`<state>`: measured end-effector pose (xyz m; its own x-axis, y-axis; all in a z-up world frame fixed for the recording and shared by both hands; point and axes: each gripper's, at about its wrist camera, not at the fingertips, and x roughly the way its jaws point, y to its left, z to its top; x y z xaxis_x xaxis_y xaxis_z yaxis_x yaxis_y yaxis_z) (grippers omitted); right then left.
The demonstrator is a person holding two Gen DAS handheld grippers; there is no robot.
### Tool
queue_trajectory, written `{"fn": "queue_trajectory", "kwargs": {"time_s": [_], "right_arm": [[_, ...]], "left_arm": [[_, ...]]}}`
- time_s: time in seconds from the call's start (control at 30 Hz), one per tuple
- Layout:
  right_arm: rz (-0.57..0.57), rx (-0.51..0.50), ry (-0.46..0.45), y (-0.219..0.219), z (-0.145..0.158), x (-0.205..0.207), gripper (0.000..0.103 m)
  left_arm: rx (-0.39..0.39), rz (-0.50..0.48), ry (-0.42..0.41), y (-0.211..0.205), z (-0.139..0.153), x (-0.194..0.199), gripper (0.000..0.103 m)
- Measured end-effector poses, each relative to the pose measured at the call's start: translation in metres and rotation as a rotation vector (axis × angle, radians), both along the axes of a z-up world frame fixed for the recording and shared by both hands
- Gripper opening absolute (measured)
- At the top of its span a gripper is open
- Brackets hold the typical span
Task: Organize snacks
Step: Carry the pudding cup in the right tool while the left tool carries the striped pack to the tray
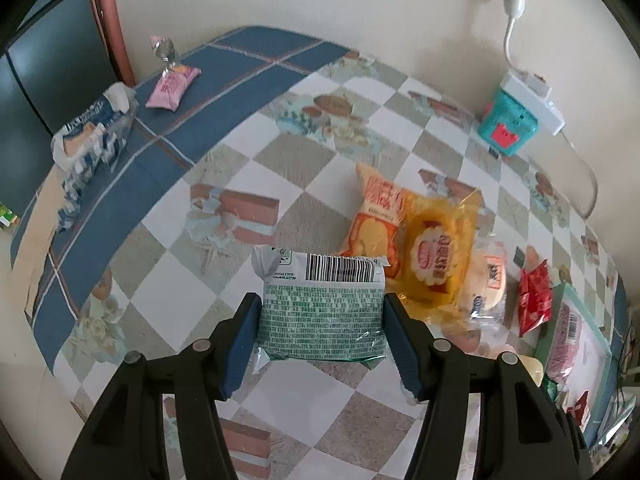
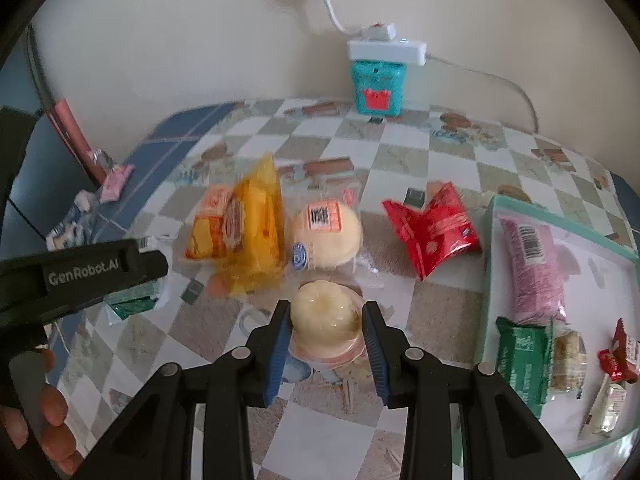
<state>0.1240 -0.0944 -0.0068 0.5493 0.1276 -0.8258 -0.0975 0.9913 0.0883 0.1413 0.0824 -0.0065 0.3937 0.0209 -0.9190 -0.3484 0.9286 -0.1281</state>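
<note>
Soft, even daylight; strong fisheye bending, dark corners, slight blur throughout.

Green-and-white snack packet (image 1: 322, 312), pale yellow jelly cup (image 2: 325, 320), checkered tablecloth (image 1: 200, 272), red packet (image 2: 434, 232)

Print on the green packet (image 1: 320, 312) in my left tongs (image 1: 322, 330) is too small to read; its lower edge hides behind the pads. The tray (image 2: 486, 280) is cut off by the right edge in both views. Small wrappers (image 2: 608, 404) inside it are blurred. The orange pack (image 2: 208, 228) sits half hidden behind the yellow bag (image 2: 256, 232). The hand (image 2: 44, 412) is cropped at the left edge.
</note>
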Motion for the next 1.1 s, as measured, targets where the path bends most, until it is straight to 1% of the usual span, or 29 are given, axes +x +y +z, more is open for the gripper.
{"fn": "queue_trajectory", "kwargs": {"time_s": [0.23,0.5,0.63,0.77,0.83,0.97,1.1], "right_arm": [[-0.022,0.010,-0.027,-0.013,0.014,-0.003,0.038],[-0.086,-0.032,-0.075,-0.043,0.027,-0.004,0.038],[-0.139,-0.061,-0.087,-0.065,0.031,-0.005,0.038],[-0.206,-0.043,-0.090,-0.094,0.035,-0.008,0.038],[-0.240,-0.056,-0.094,-0.107,0.036,-0.009,0.038],[-0.306,-0.074,-0.094,-0.134,0.038,-0.013,0.038],[-0.373,-0.055,-0.087,-0.161,0.039,-0.017,0.038]], "left_arm": [[0.025,-0.022,-0.052,-0.012,0.021,-0.005,0.063],[0.059,-0.090,-0.079,-0.046,0.032,-0.005,0.063],[0.059,-0.119,-0.104,-0.066,0.042,-0.005,0.063],[0.045,-0.143,-0.119,-0.085,0.049,-0.004,0.063],[0.043,-0.163,-0.125,-0.096,0.051,-0.003,0.063],[0.056,-0.207,-0.138,-0.120,0.057,-0.002,0.063],[0.068,-0.254,-0.154,-0.142,0.063,-0.001,0.063]]}}
